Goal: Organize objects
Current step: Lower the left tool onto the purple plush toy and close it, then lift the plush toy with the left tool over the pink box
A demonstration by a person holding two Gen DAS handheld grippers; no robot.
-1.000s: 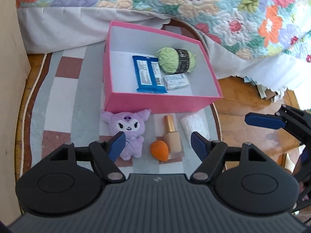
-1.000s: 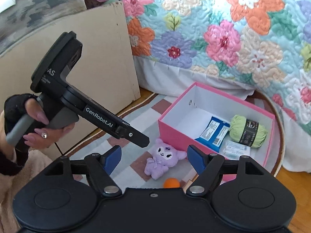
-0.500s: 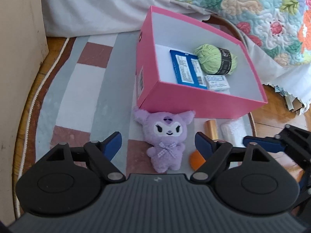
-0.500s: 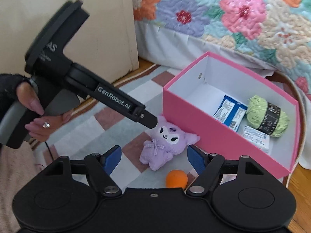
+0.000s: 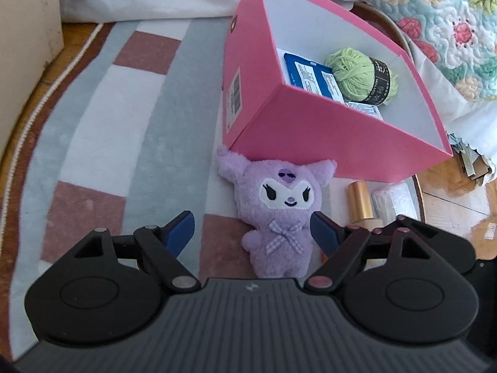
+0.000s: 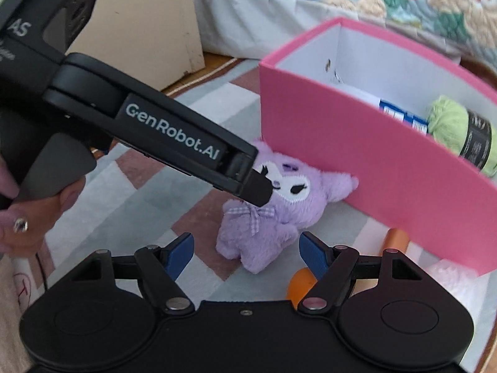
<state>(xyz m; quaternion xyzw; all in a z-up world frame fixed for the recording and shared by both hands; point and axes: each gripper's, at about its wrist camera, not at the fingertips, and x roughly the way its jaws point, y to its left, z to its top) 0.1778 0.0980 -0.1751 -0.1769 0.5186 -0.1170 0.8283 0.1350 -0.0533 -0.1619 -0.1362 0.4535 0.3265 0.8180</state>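
Observation:
A purple plush toy (image 5: 279,211) lies face up on the rug against the pink box (image 5: 310,130). My left gripper (image 5: 252,231) stands open around the plush's body, its pads apart from the fur on the left side. From the right wrist view the plush (image 6: 273,217) lies just ahead of my right gripper (image 6: 247,251), which is open and holds nothing. The left tool's black body (image 6: 170,136) reaches in over the plush's face. Inside the box (image 6: 372,161) are green yarn (image 5: 360,74), a blue packet (image 5: 310,74) and a small white packet (image 5: 363,108).
A gold-capped bottle (image 5: 360,199) and a white wrapped item (image 5: 391,199) lie right of the plush, an orange sponge (image 6: 298,286) below them. The striped rug (image 5: 124,124) stretches left. A floral quilt (image 5: 435,0) hangs behind, a beige panel (image 6: 149,31) stands left. A hand (image 6: 31,217) holds the left tool.
Both grippers have come down toward the plush, which now looks much larger. The left one shifted from over the sponge and bottle to around the plush.

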